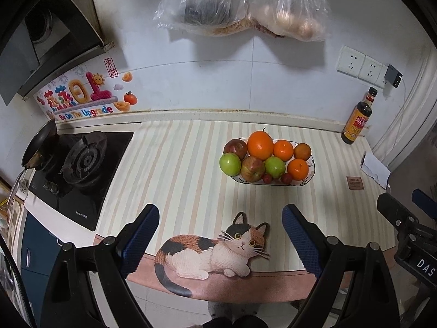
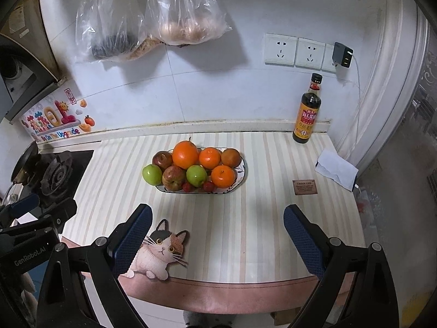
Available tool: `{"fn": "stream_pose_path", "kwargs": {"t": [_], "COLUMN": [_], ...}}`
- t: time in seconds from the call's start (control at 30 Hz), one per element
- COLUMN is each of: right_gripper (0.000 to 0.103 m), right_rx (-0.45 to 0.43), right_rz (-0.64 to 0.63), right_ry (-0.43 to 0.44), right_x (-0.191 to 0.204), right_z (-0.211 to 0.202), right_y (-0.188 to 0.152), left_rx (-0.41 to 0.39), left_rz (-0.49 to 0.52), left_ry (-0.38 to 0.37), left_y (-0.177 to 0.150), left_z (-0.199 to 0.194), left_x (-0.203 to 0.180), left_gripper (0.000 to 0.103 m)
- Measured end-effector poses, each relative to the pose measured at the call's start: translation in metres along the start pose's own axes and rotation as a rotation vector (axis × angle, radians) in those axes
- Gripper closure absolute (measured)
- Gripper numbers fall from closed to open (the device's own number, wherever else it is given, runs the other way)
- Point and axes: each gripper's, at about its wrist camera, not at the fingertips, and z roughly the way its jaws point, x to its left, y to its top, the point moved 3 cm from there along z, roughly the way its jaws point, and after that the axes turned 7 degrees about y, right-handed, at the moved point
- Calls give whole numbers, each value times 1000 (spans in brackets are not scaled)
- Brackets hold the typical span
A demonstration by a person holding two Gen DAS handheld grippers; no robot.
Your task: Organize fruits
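An oval patterned plate (image 1: 311, 173) (image 2: 243, 173) sits on the striped mat, piled with fruit: a large orange (image 1: 260, 145) (image 2: 185, 155), smaller oranges (image 1: 283, 150) (image 2: 209, 158), two green apples (image 1: 230, 164) (image 2: 152, 174), red apples (image 1: 252, 168) (image 2: 173, 177) and small red fruits (image 1: 267, 178) (image 2: 209, 186). My left gripper (image 1: 220, 229) is open and empty, hovering near the mat's front edge, well short of the plate. My right gripper (image 2: 217, 228) is open and empty, also in front of the plate.
A striped mat (image 1: 177, 164) with a cat picture (image 1: 218, 248) covers the counter. A gas stove (image 1: 82, 161) and pan (image 1: 41, 145) stand on the left. A soy sauce bottle (image 2: 307, 109) stands at the back right, near a white packet (image 2: 337, 169). Plastic bags (image 2: 153, 19) hang on the wall.
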Motion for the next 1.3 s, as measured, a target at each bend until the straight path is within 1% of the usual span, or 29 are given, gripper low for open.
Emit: {"fn": "stream_pose_path", "kwargs": {"t": [0.17, 0.2, 0.23, 0.27, 1.3], "right_gripper": [4, 4, 4, 4, 4], "right_rx": [1, 2, 3, 4, 4], "right_rz": [-1, -3, -3, -2, 6], "right_ry": [-6, -6, -7, -7, -18], "right_x": [1, 1, 2, 2, 0], "right_z": [2, 2, 3, 3, 5], "right_y": [1, 1, 1, 1, 0], "left_rx": [-2, -5, -5, -6, -12], "left_rz": [-2, -3, -5, -7, -1], "left_ry": [1, 2, 2, 1, 0], "left_y": [3, 3, 3, 3, 9], "left_z": [3, 3, 4, 4, 4], "left_x": [2, 2, 3, 3, 4], "left_gripper": [11, 9, 2, 1, 1]}}
